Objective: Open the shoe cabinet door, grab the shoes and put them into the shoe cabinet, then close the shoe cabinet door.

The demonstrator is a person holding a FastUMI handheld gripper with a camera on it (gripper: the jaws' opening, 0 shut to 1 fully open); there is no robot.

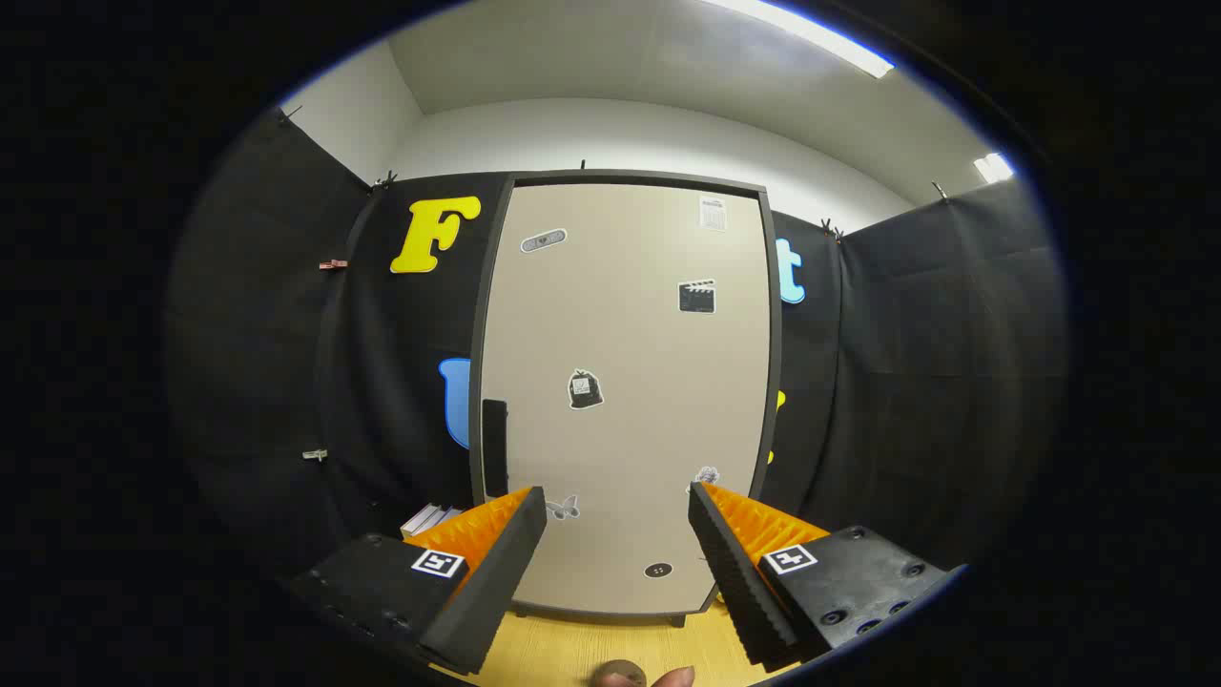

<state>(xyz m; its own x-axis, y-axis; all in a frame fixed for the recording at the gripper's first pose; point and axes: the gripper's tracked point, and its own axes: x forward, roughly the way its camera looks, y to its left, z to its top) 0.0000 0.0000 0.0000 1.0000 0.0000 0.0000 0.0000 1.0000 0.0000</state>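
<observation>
Wood floor (572,649), black-draped booth. Shoe cabinet door (625,401) closed, stickers on it unreadable. Tool (618,501) spread wide, holding nothing, handle (494,447) just beyond.

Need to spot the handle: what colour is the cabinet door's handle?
Black, on the beige door; handle clearest in the gripper view.

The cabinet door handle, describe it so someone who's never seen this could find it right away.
Start at the tall beige shoe cabinet door in its dark frame, standing shut beyond the open gripper. On the door's left edge, just above the left finger, sits the black upright rectangular handle. Unlike the small stickers scattered on the door, it is a plain dark bar.
</observation>
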